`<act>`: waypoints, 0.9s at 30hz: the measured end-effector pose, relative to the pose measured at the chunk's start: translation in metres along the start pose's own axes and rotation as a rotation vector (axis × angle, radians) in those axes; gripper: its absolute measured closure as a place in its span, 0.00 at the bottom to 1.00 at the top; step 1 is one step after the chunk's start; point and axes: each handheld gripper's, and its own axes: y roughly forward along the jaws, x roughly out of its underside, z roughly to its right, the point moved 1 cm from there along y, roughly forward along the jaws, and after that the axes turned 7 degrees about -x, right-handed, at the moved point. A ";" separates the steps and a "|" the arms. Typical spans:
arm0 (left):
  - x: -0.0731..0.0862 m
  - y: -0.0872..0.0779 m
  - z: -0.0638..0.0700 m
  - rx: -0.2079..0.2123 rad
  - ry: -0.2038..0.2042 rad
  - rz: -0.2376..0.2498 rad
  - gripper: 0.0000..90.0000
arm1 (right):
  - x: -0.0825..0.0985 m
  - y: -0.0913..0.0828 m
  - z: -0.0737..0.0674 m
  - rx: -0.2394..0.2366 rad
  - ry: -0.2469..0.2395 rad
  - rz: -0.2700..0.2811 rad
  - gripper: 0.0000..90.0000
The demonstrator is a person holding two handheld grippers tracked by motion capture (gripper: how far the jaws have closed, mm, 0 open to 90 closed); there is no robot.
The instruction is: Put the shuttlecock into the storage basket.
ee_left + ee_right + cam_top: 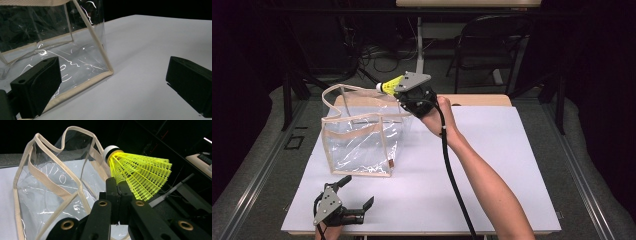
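a white table [492, 165] is lying under the scene, its wooden edge [482, 100] showing at the far side. a dark folding chair [492, 40] is standing beyond it, cables [382, 55] trailing across the grey floor.

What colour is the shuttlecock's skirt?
Bright yellow mesh on the shuttlecock, with a white cork tip; clearest in the right gripper view.

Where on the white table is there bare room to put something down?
The table is bare right of the clear bag, up to the right forearm, and beyond that forearm. It is crowded at the near left, where the open left tongs lie before the bag.
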 end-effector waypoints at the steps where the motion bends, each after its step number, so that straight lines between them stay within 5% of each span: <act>1: 0.000 0.000 0.000 0.000 0.000 -0.001 0.00 | 0.000 0.001 0.000 0.000 0.001 -0.002 1.00; 27: 0.000 -0.001 -0.001 0.003 0.001 0.018 0.00 | -0.002 0.025 -0.006 -0.020 0.000 -0.037 1.00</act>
